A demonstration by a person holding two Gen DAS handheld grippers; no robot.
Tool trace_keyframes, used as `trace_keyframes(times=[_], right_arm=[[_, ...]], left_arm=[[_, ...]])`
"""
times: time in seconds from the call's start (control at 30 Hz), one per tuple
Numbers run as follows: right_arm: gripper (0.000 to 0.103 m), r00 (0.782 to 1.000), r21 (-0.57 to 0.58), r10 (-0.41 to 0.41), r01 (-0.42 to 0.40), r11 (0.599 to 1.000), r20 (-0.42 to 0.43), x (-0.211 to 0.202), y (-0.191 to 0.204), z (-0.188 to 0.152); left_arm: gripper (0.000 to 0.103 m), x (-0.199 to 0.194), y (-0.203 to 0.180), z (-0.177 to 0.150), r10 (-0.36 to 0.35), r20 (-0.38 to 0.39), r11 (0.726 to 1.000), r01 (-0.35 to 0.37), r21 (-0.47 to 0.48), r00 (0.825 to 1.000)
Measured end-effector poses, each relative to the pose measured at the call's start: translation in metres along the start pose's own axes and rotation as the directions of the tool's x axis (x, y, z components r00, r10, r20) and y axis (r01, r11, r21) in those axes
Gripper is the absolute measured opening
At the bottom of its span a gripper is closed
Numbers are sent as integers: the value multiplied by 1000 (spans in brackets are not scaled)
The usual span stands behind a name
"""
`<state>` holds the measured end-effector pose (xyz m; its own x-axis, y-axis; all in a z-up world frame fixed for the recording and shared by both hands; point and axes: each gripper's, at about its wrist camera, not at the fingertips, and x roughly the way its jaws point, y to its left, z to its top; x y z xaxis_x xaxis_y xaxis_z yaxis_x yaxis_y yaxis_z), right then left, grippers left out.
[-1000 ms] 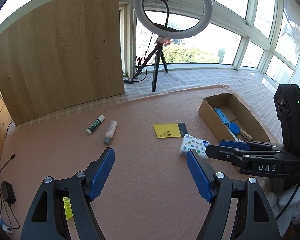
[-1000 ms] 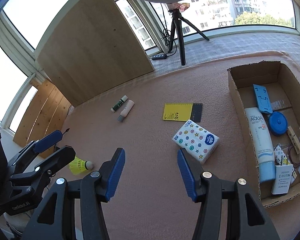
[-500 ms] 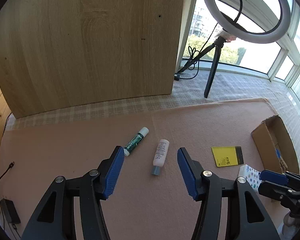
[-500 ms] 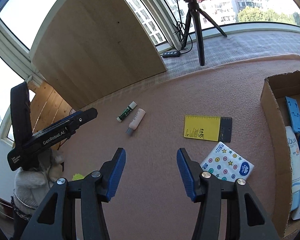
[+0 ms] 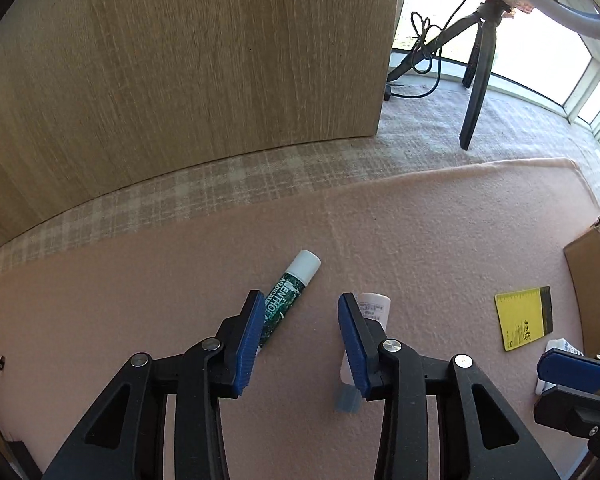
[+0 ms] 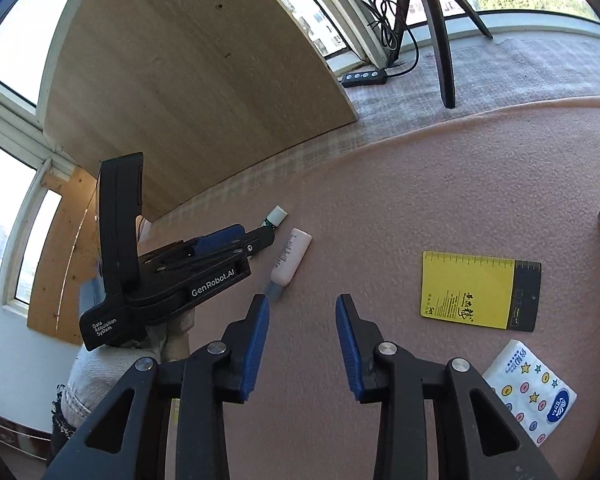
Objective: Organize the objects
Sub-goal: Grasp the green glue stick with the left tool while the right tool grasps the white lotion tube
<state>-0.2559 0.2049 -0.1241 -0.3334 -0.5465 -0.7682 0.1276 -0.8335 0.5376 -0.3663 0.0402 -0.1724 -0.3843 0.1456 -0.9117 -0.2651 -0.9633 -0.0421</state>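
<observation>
1. My left gripper [image 5: 298,336] hangs low over the pink blanket [image 5: 420,240] with its jaws wide and nothing between them. My right gripper [image 6: 302,344] is also wide and empty, well apart from any object.
2. The green menthol stick [image 5: 290,298] lies just ahead of my left gripper, its lower end tucked behind the left blue pad [image 5: 249,344]. The pale pink tube [image 5: 370,312] lies beside it, partly hidden by the other pad.
3. I judge the stick to be my target, since it sits nearer the gap. I cannot tell whether the pads touch either item.
4. To grasp well, I would shift slightly left so only the stick sits between the pads, then turn my wrist so the pads close across its narrow width.
5. The stick is round and may roll, so I would close slowly and low.
6. The cardboard box [image 5: 592,264] at the right edge seems the likely destination; the yellow notepad [image 5: 520,318] and the tissue pack [image 6: 528,392] wait nearby.
</observation>
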Motion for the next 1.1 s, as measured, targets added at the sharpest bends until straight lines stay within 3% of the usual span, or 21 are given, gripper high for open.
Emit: trace_keyframes(times=[0.07,0.17,0.4,0.7,0.87,1.0,1.1], right_arm=[[27,1000,0,-6,6,1000,-9,7,2,3],[26,1000,0,-10,10,1000,-15,17,4,8],[26,999,0,-18,18,1000,-50,45,15,16],[26,990,-15,-92,91,996,-105,94,21,28],[26,980,-84,-141,131,988,-138,117,37,29],[19,964,-219,-238,208,953,-118,125,54,23],[18,964,-242,-232,197,950,-127,122,53,16]], left_arm=[[38,6,3,1,-13,1,1000,13,-16,1000],[22,14,5,1,-12,-4,1000,12,-17,1000],[20,12,12,-10,-9,3,1000,9,-23,1000],[17,-1,38,-58,-42,-22,992,39,-119,999],[17,-4,36,-70,-58,-24,991,54,-124,998],[17,-7,36,-77,-60,-24,989,56,-134,998],[17,-10,32,-83,-63,-25,988,59,-140,998]])
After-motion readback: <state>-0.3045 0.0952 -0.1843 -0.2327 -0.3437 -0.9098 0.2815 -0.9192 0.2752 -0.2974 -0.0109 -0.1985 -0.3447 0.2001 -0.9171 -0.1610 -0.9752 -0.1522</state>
